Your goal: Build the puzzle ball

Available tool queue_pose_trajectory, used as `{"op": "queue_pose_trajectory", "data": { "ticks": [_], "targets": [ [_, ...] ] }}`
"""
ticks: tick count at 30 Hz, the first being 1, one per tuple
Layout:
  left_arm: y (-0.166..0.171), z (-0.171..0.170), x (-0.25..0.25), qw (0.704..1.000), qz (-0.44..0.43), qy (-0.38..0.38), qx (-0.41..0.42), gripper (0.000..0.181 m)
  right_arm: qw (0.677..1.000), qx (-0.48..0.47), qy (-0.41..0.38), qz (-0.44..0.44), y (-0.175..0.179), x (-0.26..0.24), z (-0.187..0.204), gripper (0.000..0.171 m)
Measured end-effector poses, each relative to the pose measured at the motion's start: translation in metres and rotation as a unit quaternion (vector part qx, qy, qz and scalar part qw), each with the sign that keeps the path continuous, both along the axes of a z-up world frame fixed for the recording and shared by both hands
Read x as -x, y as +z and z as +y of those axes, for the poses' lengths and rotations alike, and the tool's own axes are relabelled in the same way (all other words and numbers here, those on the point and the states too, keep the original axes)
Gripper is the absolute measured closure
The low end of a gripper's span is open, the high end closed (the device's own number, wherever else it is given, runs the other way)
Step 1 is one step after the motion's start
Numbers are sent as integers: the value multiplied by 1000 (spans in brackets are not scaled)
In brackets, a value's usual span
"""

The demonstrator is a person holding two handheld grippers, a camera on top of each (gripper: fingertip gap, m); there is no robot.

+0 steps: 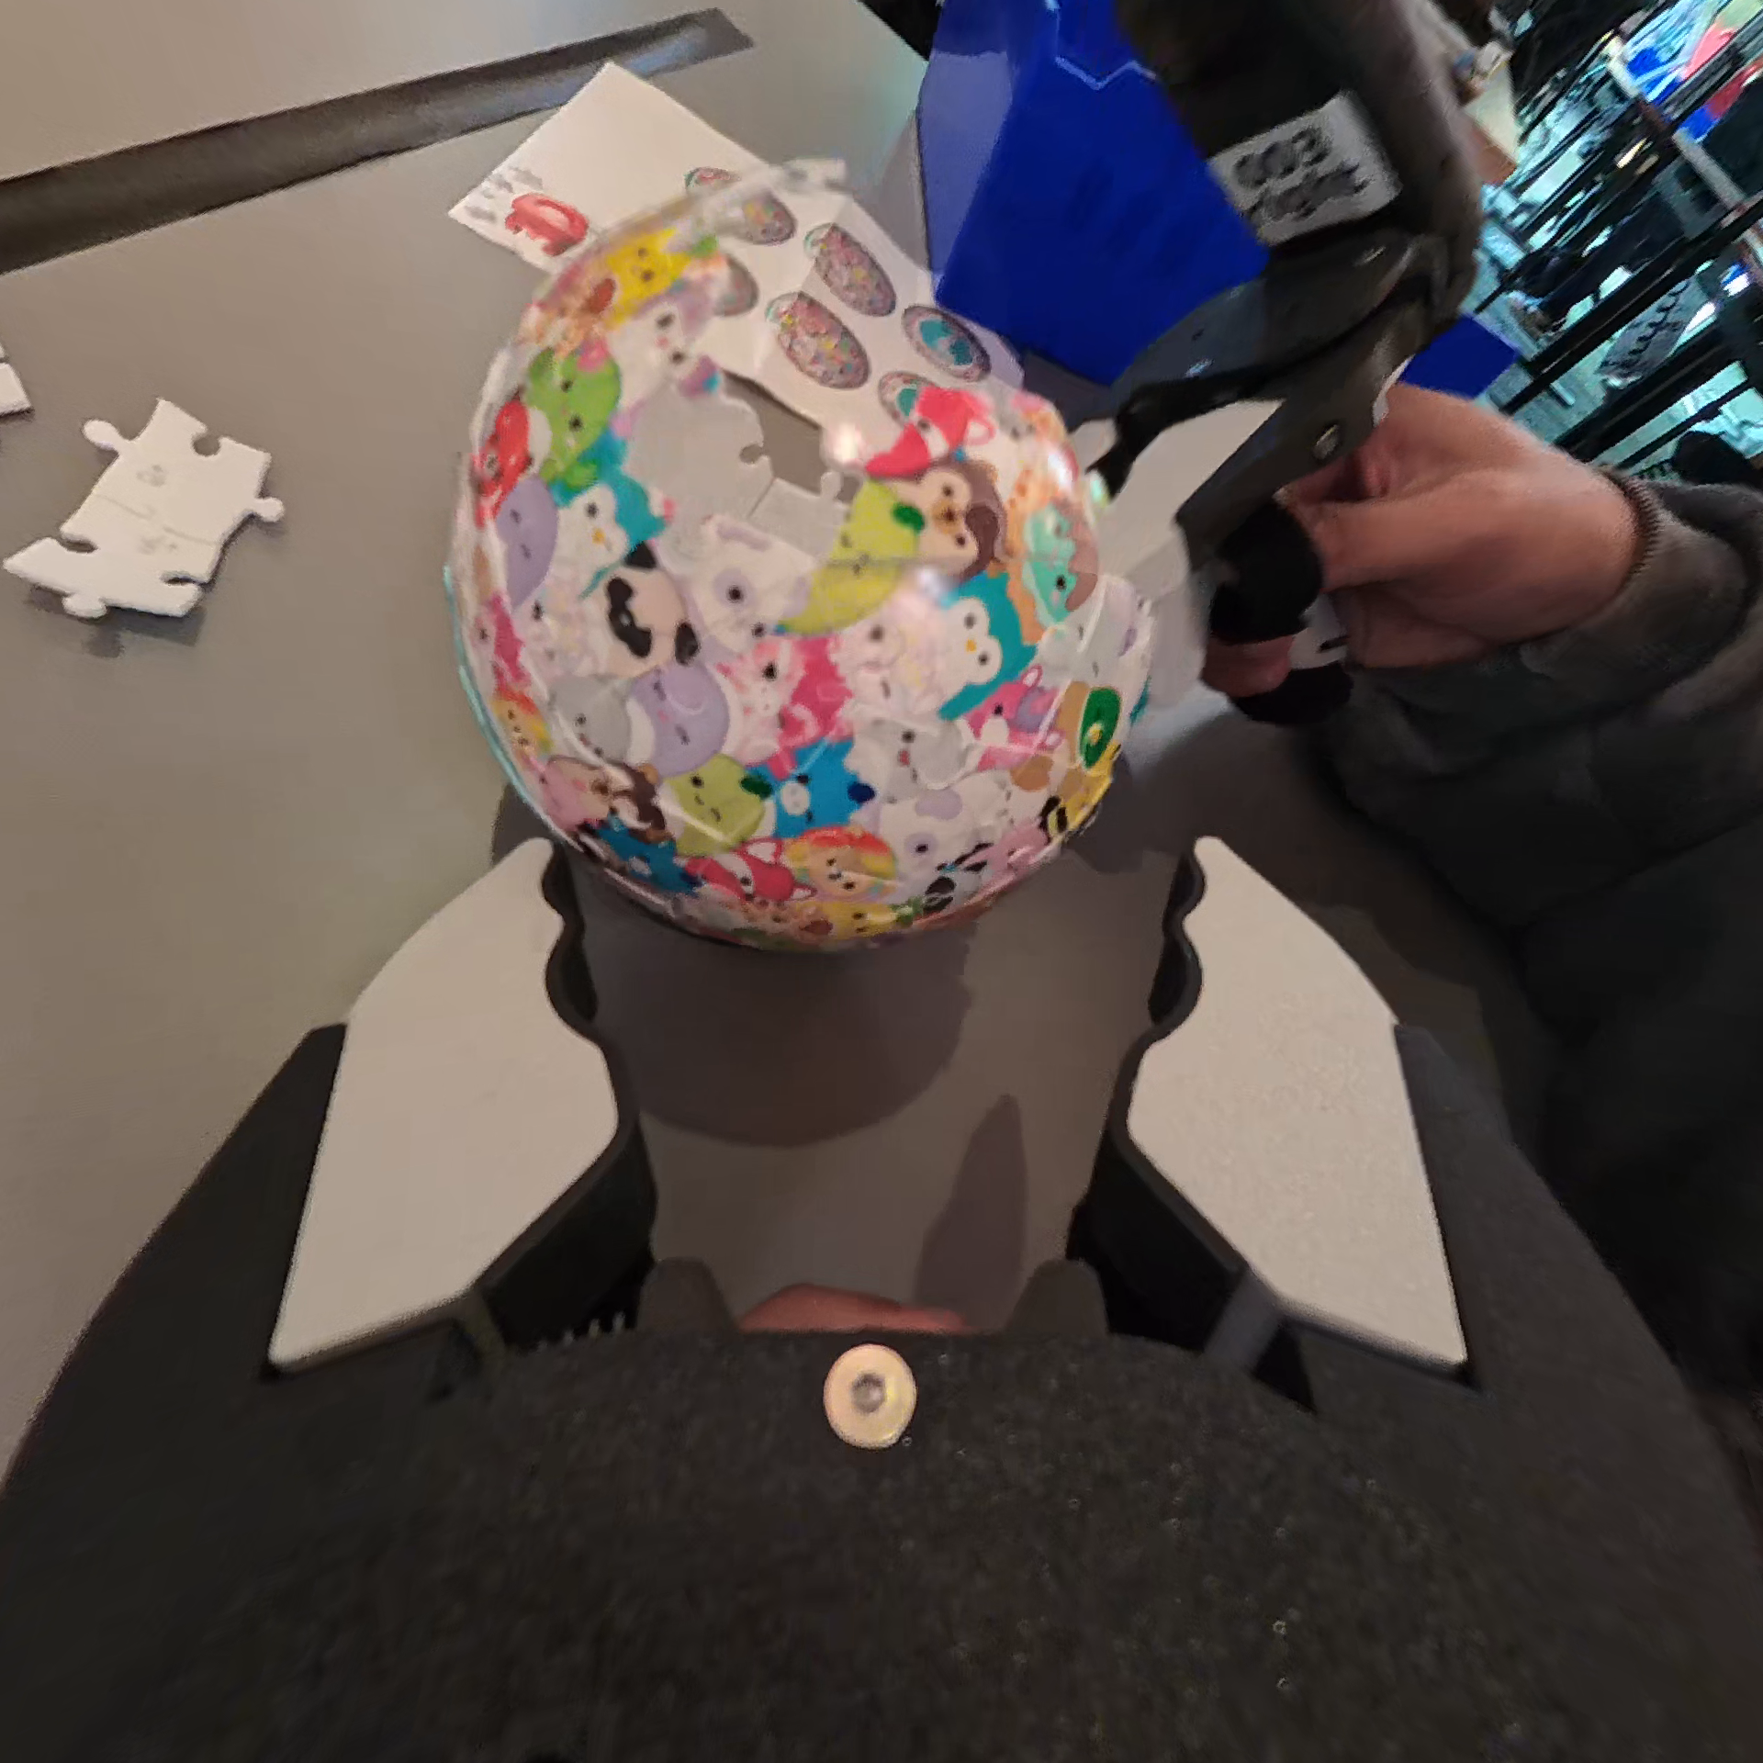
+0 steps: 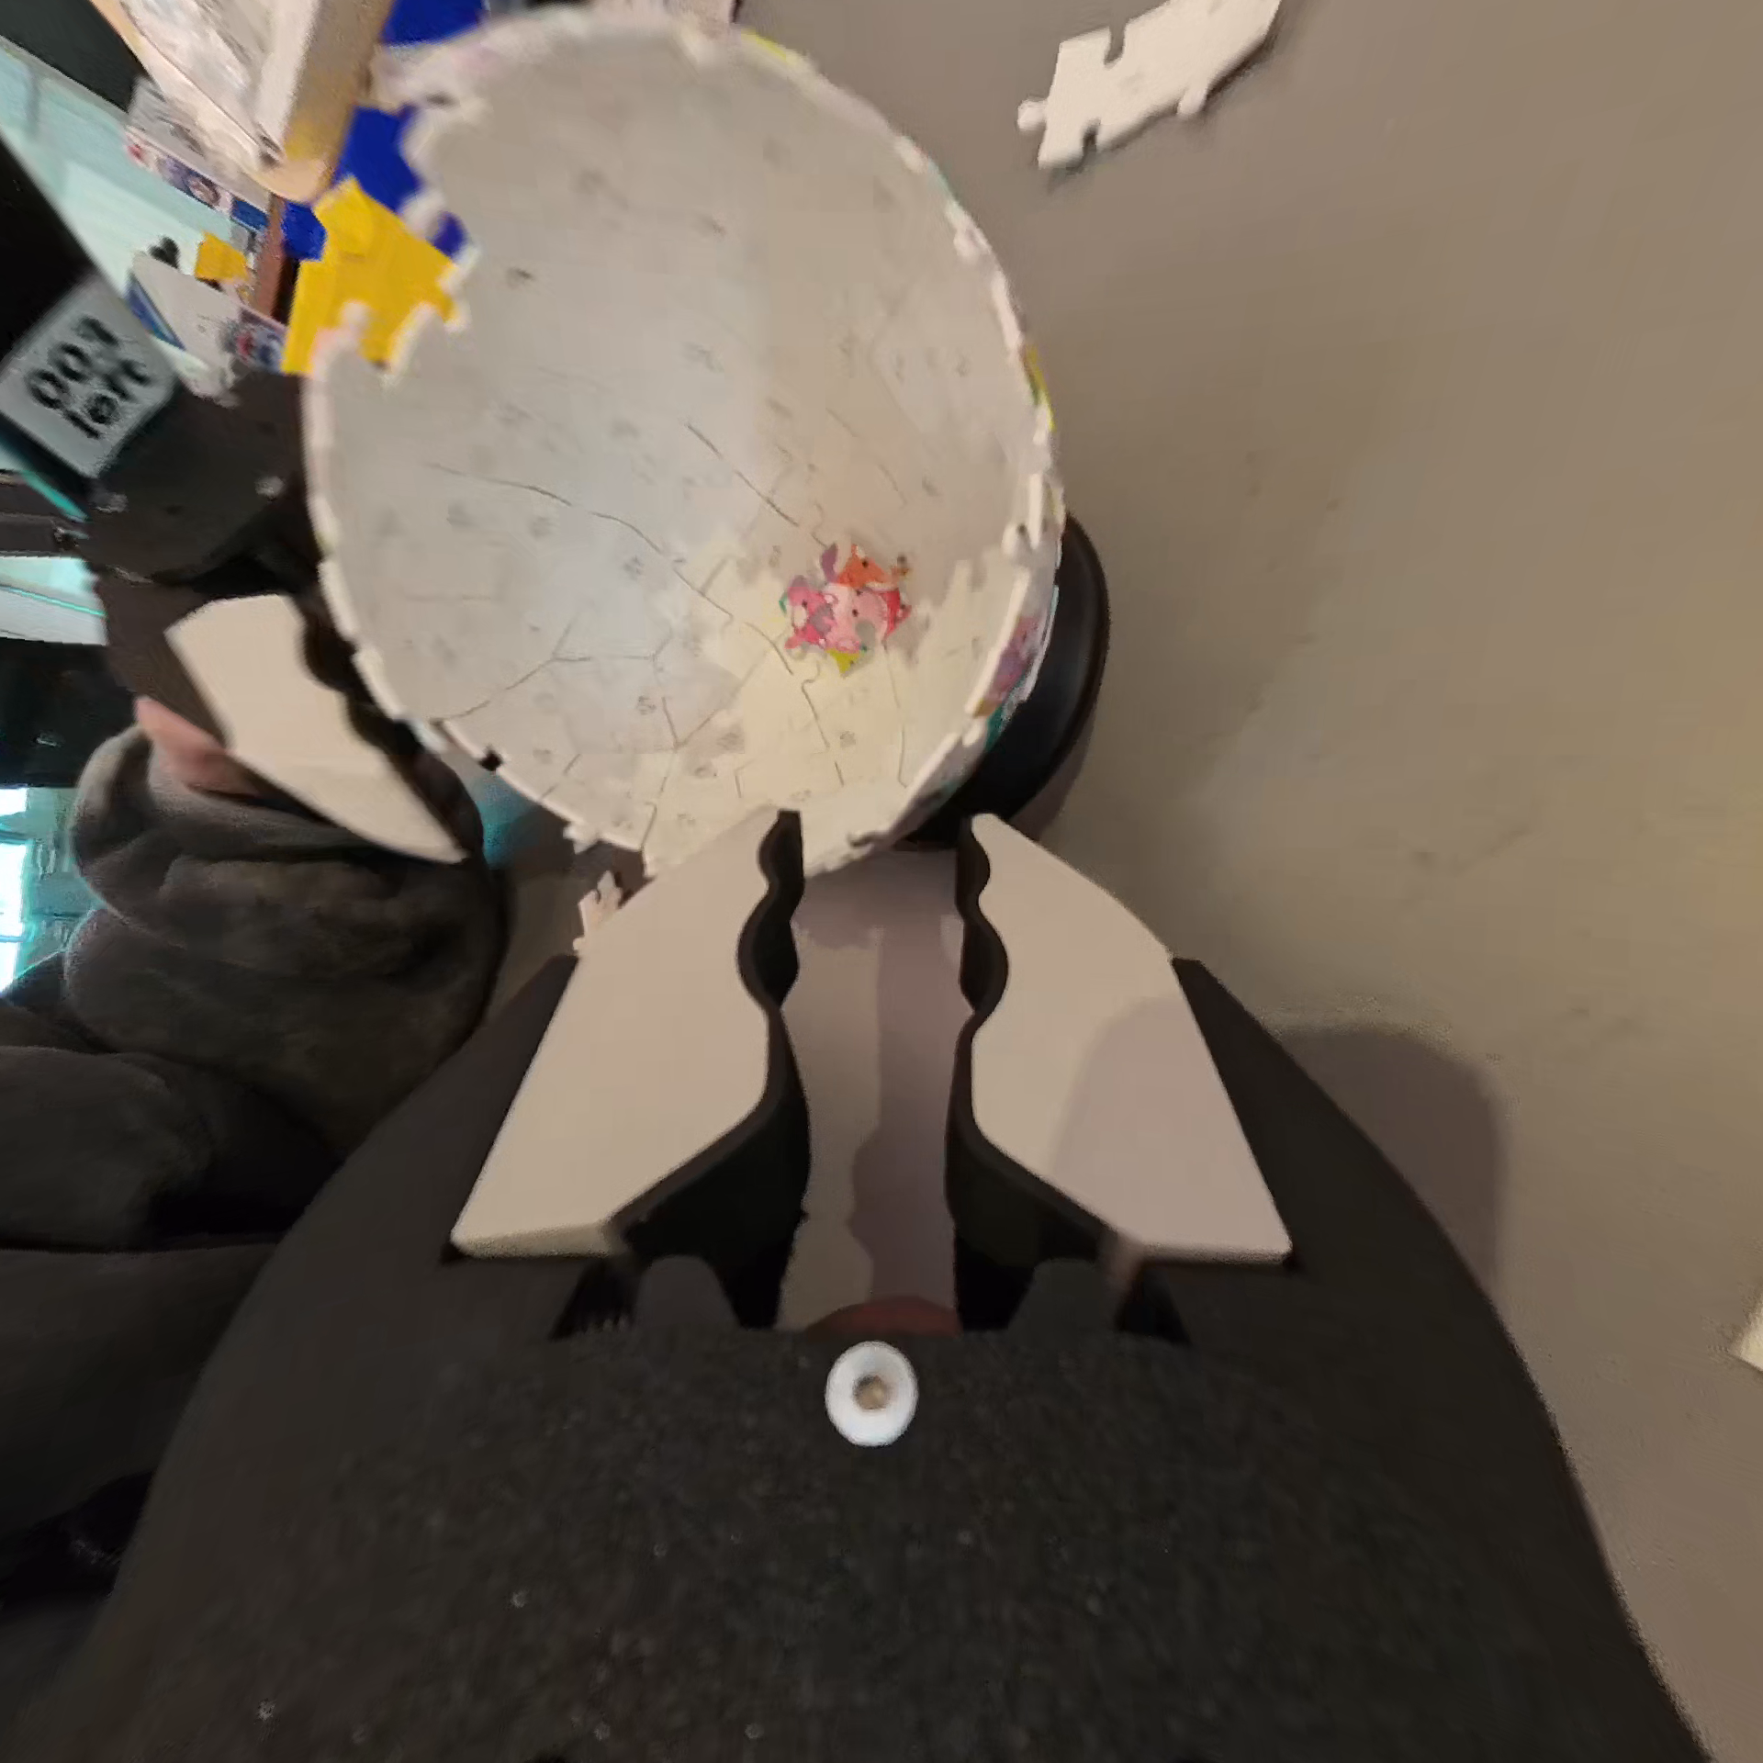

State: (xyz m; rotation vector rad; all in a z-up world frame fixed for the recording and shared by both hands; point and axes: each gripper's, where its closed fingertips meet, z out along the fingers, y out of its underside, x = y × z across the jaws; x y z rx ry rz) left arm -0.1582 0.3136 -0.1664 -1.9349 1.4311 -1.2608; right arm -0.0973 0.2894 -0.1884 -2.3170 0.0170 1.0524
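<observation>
The puzzle ball [image 1: 792, 611] is a colourful sphere with a hole in its upper side, where the white inner wall shows. My left gripper [image 1: 873, 859] is wide open, its fingertips either side of the ball's near lower part, with no clear contact. In the right wrist view the ball [image 2: 620, 401] shows as an open white bowl on a black stand [image 2: 1073, 668]. One loose coloured piece [image 2: 844, 606] lies inside it. My right gripper [image 2: 878, 849] is narrowly open and empty, its tips at the ball's rim. A left finger [image 2: 305, 725] rests by the ball's outer wall.
A clump of joined white pieces [image 1: 143, 515] lies face down on the grey table [image 1: 238, 811]; it also shows in the right wrist view [image 2: 1145, 76]. A printed sheet [image 1: 611, 162] and a blue box [image 1: 1068, 191] stand behind the ball. A hand [image 1: 1460, 563] holds the right gripper. There is about 9 cm between the tips of the two grippers.
</observation>
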Motion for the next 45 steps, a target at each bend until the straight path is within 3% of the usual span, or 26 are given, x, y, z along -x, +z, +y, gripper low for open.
{"op": "queue_pose_trajectory", "data": {
  "ticks": [5,10,15,18,33,45],
  "targets": [
    [-7,-2,-4,1000,8,6,15,68,985,-153,12,-79,33,-23,2,139],
    [-6,-4,-3,999,-4,17,35,69,904,-333,73,-257,40,-26,3,129],
    [-4,-6,0,999,-9,22,34,70,916,-322,95,-220,27,-15,3,132],
    [-1,-6,0,999,-16,21,37,70,912,-312,109,-241,17,-15,3,137],
    [21,1,3,999,-36,29,23,67,908,-271,144,-286,-7,-1,1,134],
    [37,5,-4,999,-44,24,3,61,926,-225,167,-251,-16,15,-3,133]
  ]
}}
